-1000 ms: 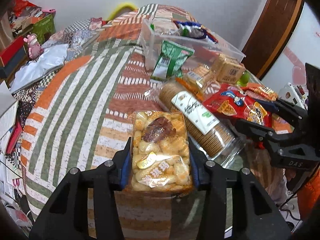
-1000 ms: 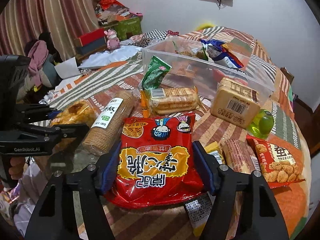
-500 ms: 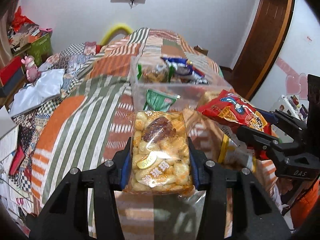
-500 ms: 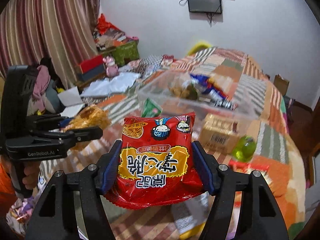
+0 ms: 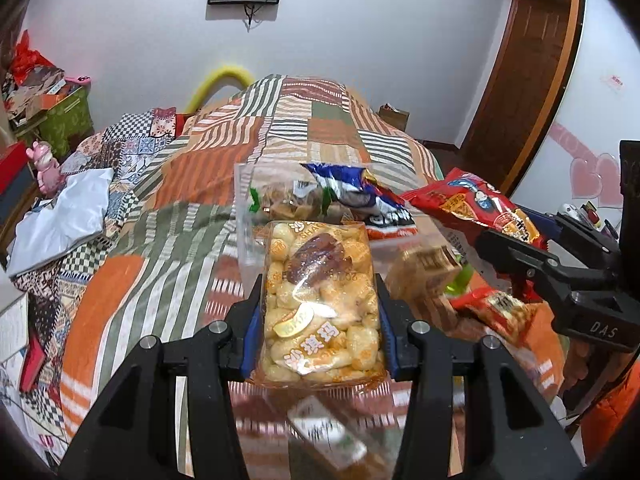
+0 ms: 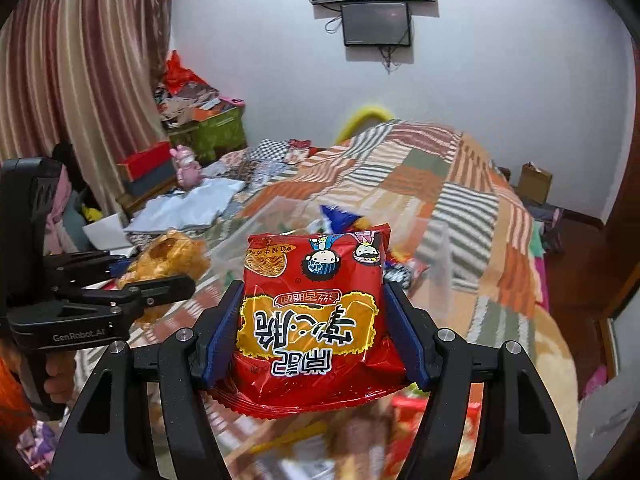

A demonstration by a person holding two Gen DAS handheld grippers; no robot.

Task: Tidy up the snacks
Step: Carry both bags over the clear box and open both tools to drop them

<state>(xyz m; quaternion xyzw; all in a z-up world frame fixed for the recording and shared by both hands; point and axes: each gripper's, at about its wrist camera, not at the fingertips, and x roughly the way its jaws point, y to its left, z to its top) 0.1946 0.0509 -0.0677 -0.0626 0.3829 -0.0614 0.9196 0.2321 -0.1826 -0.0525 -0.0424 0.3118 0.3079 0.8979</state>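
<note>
My left hand-held gripper (image 5: 320,312) is clamped across a clear bag of puffed snacks (image 5: 320,300), my right hand-held gripper (image 6: 316,328) across a red noodle-snack packet (image 6: 312,320), each squeezed by its sides for carrying. Both now hang above the bed, nearer the clear bin (image 5: 248,200) than a second ago.

Two hand-held tools of matte black plastic: the left tool (image 5: 318,312) and the right tool (image 6: 314,332) each carry blue ribbed pads (image 6: 222,332) and round silver screws (image 6: 446,335). White lettering reads "GenRobot.AI" on the left one's body, at 9 o'clock in the right wrist view, above an orange sleeve (image 6: 12,392).
</note>
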